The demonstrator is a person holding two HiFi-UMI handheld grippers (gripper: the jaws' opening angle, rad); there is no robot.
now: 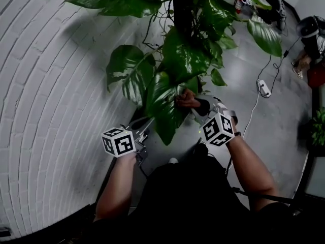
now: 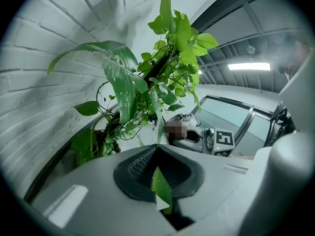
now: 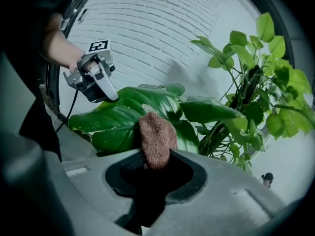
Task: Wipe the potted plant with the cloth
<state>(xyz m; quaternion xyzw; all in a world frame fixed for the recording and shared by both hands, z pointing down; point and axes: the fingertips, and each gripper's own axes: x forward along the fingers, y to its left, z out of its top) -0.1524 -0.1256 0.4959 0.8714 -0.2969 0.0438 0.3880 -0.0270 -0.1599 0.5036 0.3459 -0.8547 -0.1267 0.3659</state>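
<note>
Brown cloth [image 3: 156, 144], green white-streaked leaf [image 3: 118, 122], white brick wall [image 1: 45, 111]

The right gripper [image 3: 156, 157] has its jaws closed on a brown cloth [image 3: 156, 139], whose rounded end sticks up and rests against a broad leaf [image 3: 115, 119]. The left gripper [image 3: 96, 77], in a hand [image 3: 59, 47], meets that leaf's upper edge. The rest of the plant [image 3: 251, 97] rises at the right before a white brick wall [image 3: 157, 28].

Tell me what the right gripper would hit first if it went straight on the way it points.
Most likely the large dark green leaf just beyond the brown knitted cloth clamped in the right gripper; whether they touch is unclear.
</note>
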